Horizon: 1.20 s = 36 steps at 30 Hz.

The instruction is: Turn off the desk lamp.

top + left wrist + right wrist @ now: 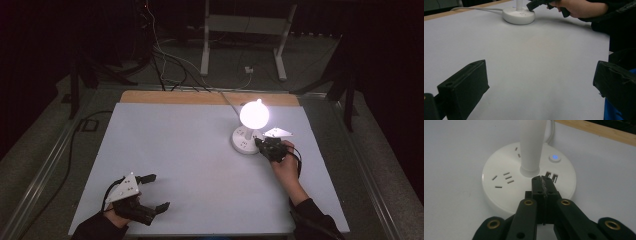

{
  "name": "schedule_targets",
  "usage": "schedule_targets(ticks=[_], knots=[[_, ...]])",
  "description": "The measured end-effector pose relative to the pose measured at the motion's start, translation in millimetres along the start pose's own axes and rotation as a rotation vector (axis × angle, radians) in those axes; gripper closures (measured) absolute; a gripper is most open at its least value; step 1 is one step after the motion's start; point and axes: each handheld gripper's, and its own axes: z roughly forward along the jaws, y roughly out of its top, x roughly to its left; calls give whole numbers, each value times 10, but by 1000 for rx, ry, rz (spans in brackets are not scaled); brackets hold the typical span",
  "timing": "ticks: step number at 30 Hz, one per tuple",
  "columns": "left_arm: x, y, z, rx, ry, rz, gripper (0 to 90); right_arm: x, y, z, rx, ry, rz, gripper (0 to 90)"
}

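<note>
Lamp (254, 116) lit, its round white base (529, 178) on the table (190, 150) far right. Right gripper (542, 182) pressed together, empty, tips over base just near the USB ports (551, 176). Left gripper (152, 191) spread wide, empty, near left.

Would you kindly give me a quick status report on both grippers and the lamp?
Right gripper shut, tips over the lamp base near its USB ports. Left gripper open, idle at the table's near edge. Lamp lit, button glowing blue. Nothing in the way.
</note>
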Motion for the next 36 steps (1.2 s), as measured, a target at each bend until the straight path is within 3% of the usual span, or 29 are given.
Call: schedule_targets(ticks=[2,5,8,11,27,36], knots=[[-1,-1,1,3,2,3,5,17,-3,1,9,37,10,900],[0,0,-5,-2,1,-1,5,64,22,1,4,-30,-50,900],[3,-3,-1,2,2,-2,5,-14,69,-59,-36,-27,1,900],[1,-1,6,2,0,-1,5,-32,85,-120,-60,-36,3,900],[0,-1,-3,1,2,1,4,1,4,9,-13,-17,-5,900],[-4,-2,-5,2,6,1,5,6,-14,16,-16,-12,-14,900]])
